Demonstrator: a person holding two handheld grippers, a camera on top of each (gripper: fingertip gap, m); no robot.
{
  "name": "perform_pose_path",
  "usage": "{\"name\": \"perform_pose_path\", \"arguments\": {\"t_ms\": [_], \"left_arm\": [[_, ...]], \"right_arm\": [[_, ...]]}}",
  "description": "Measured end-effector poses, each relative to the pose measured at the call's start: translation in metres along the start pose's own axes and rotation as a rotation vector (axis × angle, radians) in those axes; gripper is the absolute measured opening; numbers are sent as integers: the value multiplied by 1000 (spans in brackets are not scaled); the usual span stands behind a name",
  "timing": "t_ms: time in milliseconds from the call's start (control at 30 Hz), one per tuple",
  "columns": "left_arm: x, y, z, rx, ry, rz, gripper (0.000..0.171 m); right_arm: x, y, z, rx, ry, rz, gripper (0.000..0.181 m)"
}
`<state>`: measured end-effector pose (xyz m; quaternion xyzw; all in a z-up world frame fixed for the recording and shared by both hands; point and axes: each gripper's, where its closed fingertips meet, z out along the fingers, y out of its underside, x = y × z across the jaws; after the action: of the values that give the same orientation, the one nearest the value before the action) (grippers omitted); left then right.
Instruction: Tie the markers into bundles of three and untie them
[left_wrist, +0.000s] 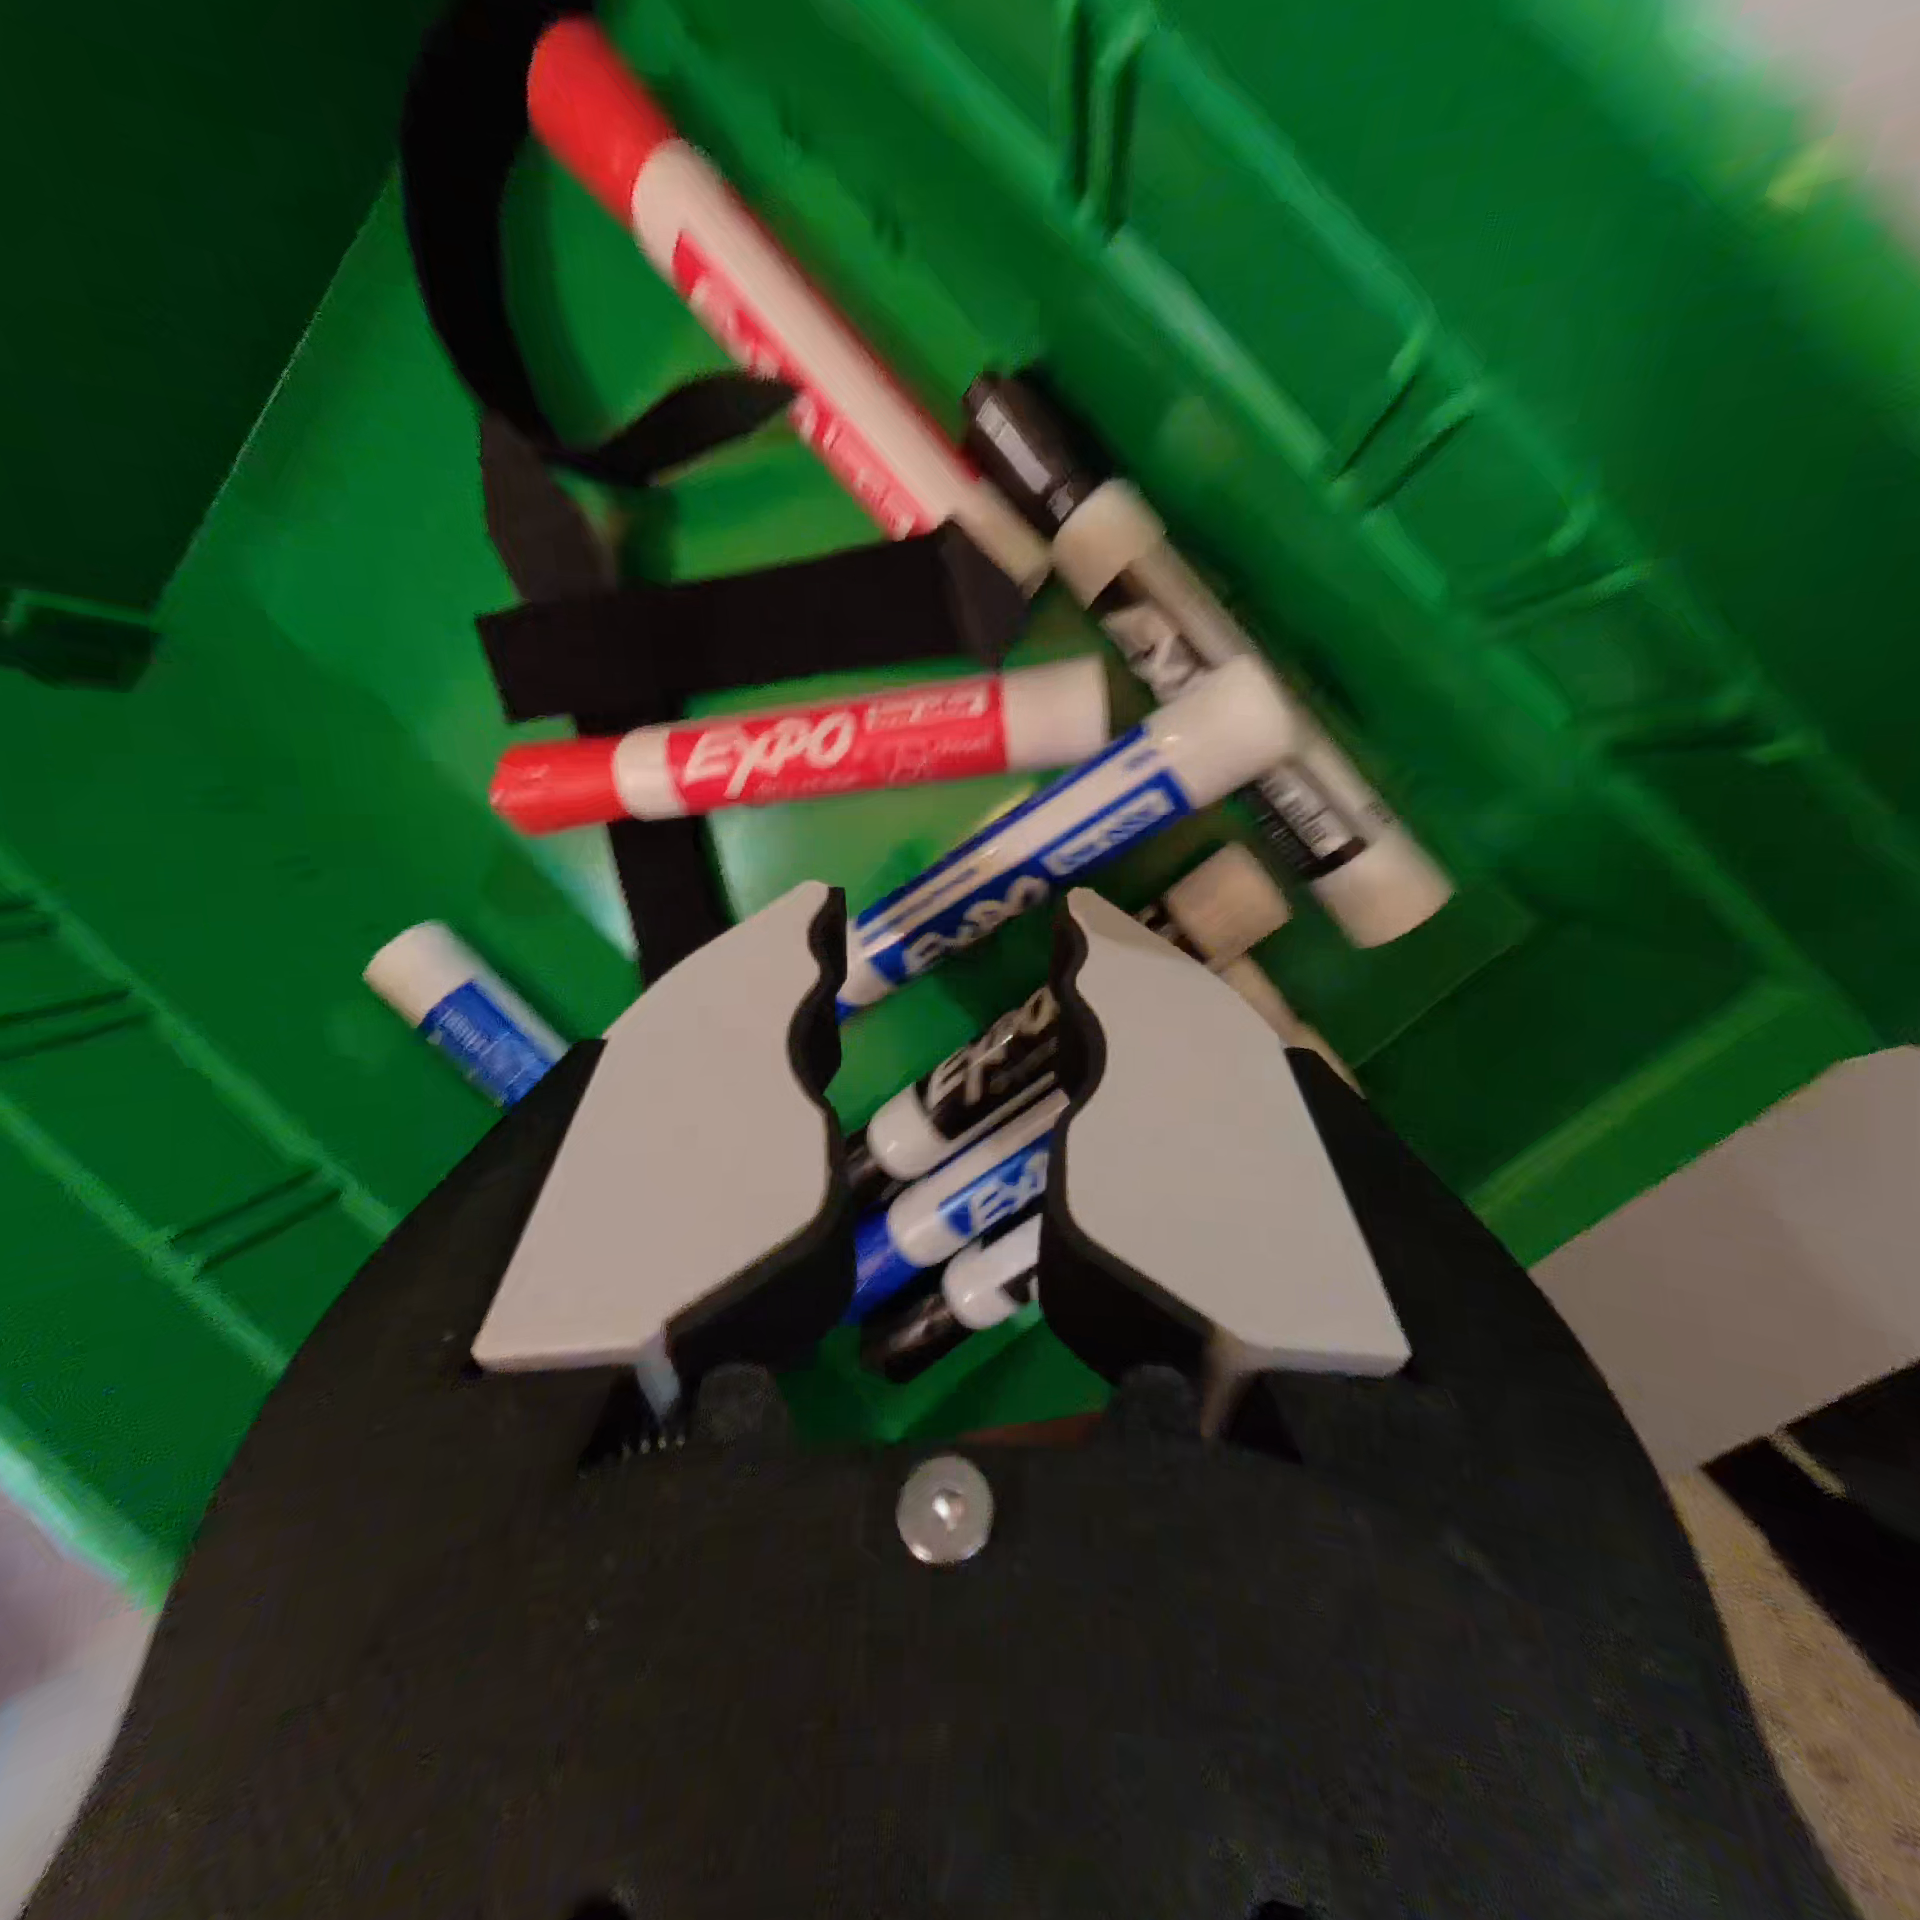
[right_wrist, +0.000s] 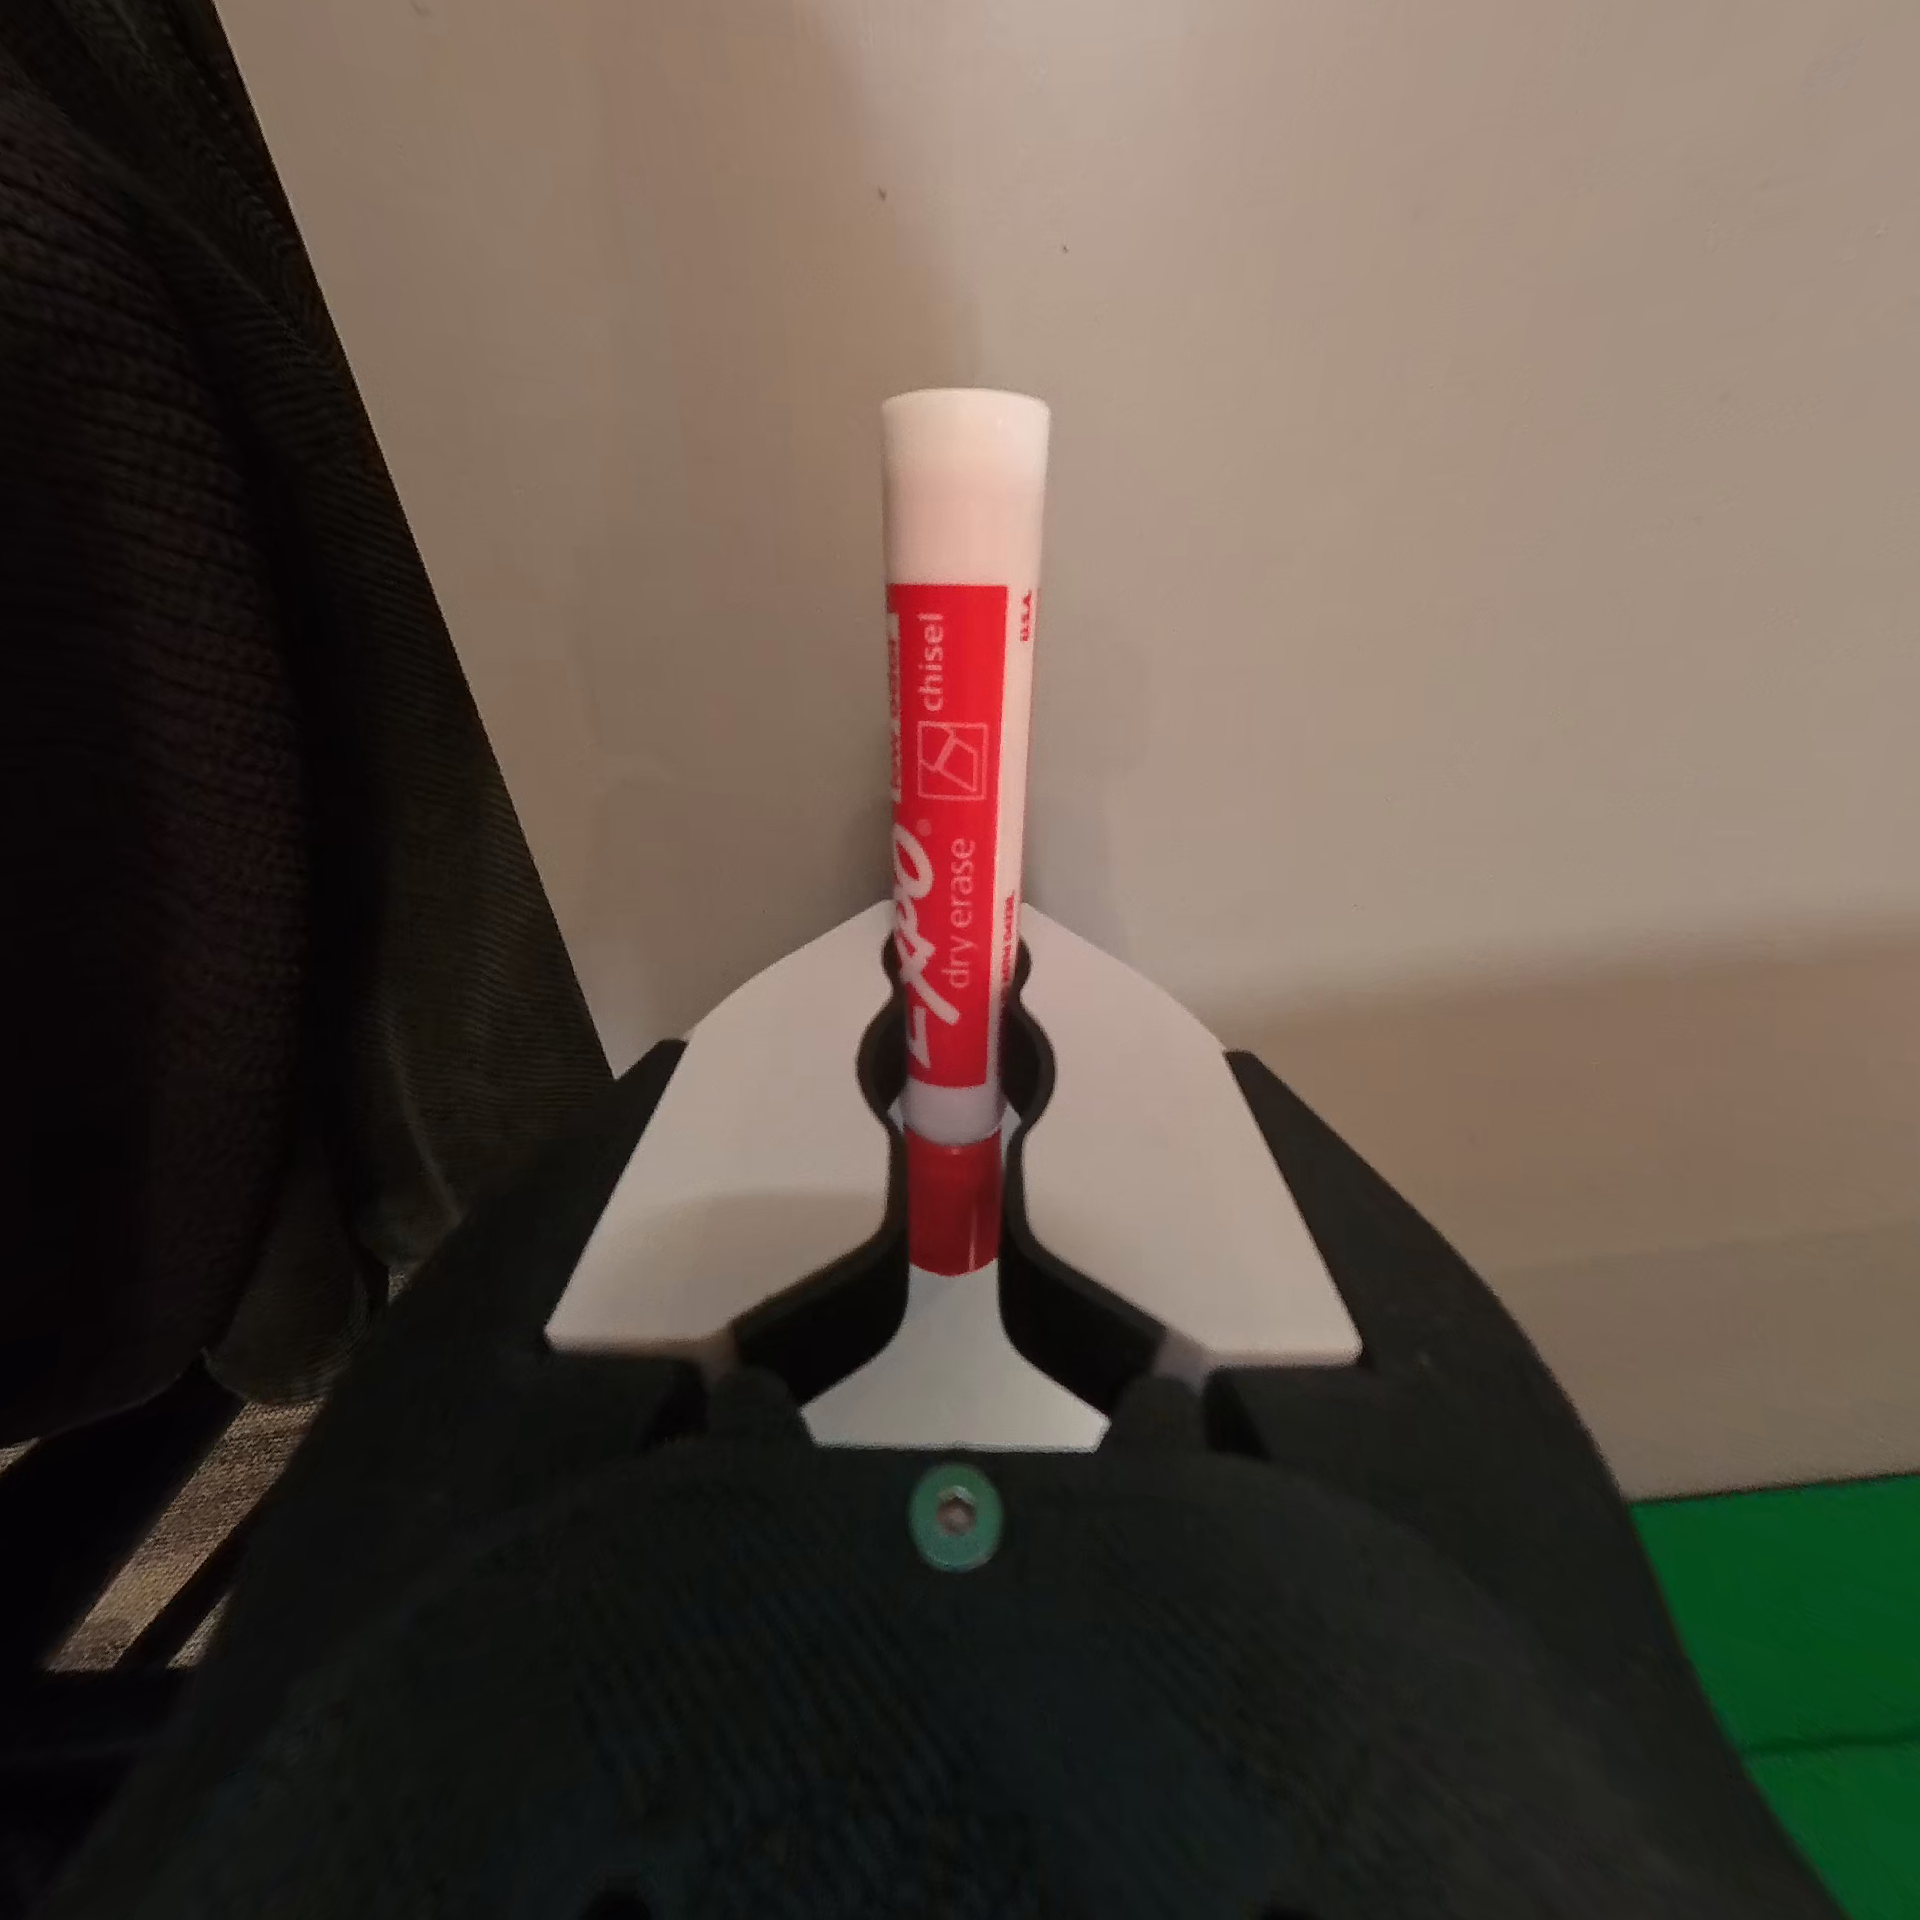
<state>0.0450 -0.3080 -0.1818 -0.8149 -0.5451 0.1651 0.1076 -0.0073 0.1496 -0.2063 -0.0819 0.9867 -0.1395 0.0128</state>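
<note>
Landmark: green ribbed plastic bin; all places below are given from it.
Left gripper: points into the bin's open mouth; jaws apart with nothing between them, tips just above the pile.
Bin contents: loose heap of white-barrelled dry-erase markers on the bin floor. Blue-capped marker lies slanted just beyond the tips; black-labelled marker shows through the gap, nearest the left gripper. One red-capped marker lies crosswise farther in; a long red-capped marker leans on the far wall. Black strap loops beneath them.
Handling, judged: markers light, stiff, smooth and round; apt to roll or slip. Mid-barrel looks the surest hold.
Right gripper: outside the bin, raised before a plain beige wall; a strip of the green bin shows at lower right.
Right jaws: closed on a red-labelled white marker, held lengthwise in the jaw notches, red cap toward the gripper body, white end outward.
Left of right gripper: dark mesh fabric.
</note>
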Motion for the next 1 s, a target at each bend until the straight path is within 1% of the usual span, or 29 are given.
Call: {"name": "perform_pose_path", "arguments": {"t_ms": [67,100,167,233,300,367,467,567,667,733,800,833,867,1000], "left_arm": [[13,-11,0,61,76,4,40],[17,-12,2,59,85,27,40],[18,-8,8,18,55,81,40],[17,-7,15,-15,22,101,39],[16,-8,19,-34,23,90,38],[9,-10,15,-26,8,47,30],[-13,-21,-4,77,-36,-82,25],[-37,-35,-30,257,-49,-264,22],[-67,-45,-51,455,-46,-544,21],[-80,-44,-56,546,9,-739,21],[-87,-41,-55,606,69,-870,21],[-91,-38,-54,624,69,-916,21],[-95,-35,-51,629,56,-942,21],[-101,-32,-45,648,8,-959,21]], "right_arm": [[0,0,0,-4,2,-3,14],[0,0,0,-6,4,-4,14],[0,0,-1,-4,5,-5,14],[0,-1,-1,-2,4,-5,14],[-1,-1,-1,-4,4,-7,14],[-1,0,-1,-5,6,-7,14],[0,0,-1,-2,7,-4,14],[1,1,0,-2,4,-3,14],[-1,1,1,-7,0,-7,14],[-1,1,1,-8,1,-8,14],[-1,0,0,-6,3,-8,14],[-1,0,0,-5,4,-7,14],[0,0,0,-5,4,-6,14],[0,1,1,-10,4,-6,14]]}}
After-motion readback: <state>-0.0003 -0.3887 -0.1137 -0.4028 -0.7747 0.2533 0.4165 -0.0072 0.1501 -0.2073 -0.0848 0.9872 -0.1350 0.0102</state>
